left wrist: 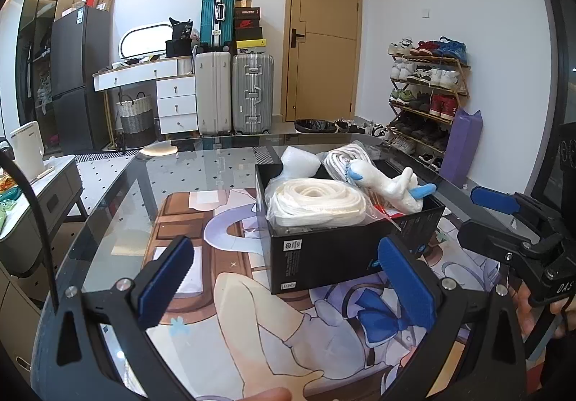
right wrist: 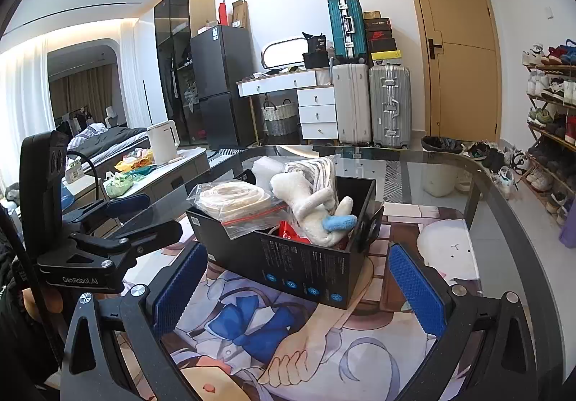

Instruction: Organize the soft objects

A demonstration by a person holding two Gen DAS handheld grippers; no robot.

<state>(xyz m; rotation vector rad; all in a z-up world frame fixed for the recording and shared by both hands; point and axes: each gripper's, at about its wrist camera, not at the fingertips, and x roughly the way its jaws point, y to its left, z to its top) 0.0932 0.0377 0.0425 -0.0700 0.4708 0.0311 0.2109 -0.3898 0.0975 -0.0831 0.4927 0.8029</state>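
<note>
- On the glass table [left wrist: 118,192], the black box [left wrist: 324,257] already held the bagged cord [left wrist: 316,203] and plush toy [left wrist: 392,188].
- Both the left gripper [left wrist: 288,278] and right gripper [right wrist: 295,285] stood wide, empty; little seemed left.

You have bare bench [left wrist: 118,221] to the left of the black box [left wrist: 324,257] and in front of it. The box's top is crowded: a bagged white coil [left wrist: 316,201] and a plush toy [left wrist: 392,188] rise above its rim.

- Black box [left wrist: 334,257] stands open-topped on my glass table, crammed full.
- Bagged coil of white cord [left wrist: 316,201] lies on top at one end.
- White plush toy [left wrist: 399,190] with blue tips lies tilted beside it.
</note>
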